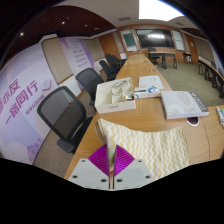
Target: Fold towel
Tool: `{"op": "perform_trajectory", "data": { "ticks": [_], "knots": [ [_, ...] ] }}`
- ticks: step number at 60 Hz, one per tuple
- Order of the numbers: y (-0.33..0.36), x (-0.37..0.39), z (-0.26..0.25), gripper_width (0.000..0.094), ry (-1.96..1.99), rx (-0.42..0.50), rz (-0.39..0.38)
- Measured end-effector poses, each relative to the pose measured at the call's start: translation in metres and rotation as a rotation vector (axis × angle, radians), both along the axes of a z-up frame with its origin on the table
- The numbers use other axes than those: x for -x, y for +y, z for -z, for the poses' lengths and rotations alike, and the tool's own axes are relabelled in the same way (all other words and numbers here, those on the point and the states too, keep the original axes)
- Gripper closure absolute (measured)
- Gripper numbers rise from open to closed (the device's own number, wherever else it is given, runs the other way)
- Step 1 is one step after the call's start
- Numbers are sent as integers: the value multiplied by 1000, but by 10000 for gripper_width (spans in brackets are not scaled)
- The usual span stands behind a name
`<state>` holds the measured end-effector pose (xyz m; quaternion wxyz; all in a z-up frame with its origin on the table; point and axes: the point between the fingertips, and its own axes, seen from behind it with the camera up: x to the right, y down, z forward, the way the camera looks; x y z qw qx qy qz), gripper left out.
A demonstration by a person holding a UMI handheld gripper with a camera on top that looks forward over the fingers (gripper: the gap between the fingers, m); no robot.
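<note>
**Inspection: gripper closed at the near edge of the towel**

Your gripper (113,165) is held low over a long wooden table (150,112). Its two fingers are drawn together, the magenta pads (103,158) meeting in a narrow wedge with no visible gap between them. The tips sit at the near edge of the towel (150,148). You appear to have a fold of that edge pinched between the pads, though the contact point itself is hidden by the fingers.

The towel is cream with a wavy zigzag pattern. It lies spread on the table just ahead of the fingers and extends beyond them to your right.

Farther along the table, beyond the towel, you have a white tray (116,95) carrying several pale cups. Past the tray lies a sheet of paper (149,86), and to its right an open book or stack of papers (183,104).

To the left of the table stand black office chairs (62,112), and behind them a pale banner (28,98) with purple characters. More tables and chairs fill the far end of the room.
</note>
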<state>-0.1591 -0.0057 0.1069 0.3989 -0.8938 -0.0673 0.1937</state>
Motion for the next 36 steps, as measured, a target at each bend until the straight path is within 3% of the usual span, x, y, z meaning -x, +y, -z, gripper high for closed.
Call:
{"op": "perform_trajectory", "data": {
  "ticks": [9, 19, 24, 31, 36],
  "knots": [
    [21, -53, -29, 896, 74, -27, 84],
    [40, -149, 40, 822, -65, 37, 156],
    [41, -176, 60, 604, -97, 54, 147],
    [38, -216, 40, 81, -211, -14, 170],
    [28, -231, 18, 79, -249, -58, 174]
  ]
}}
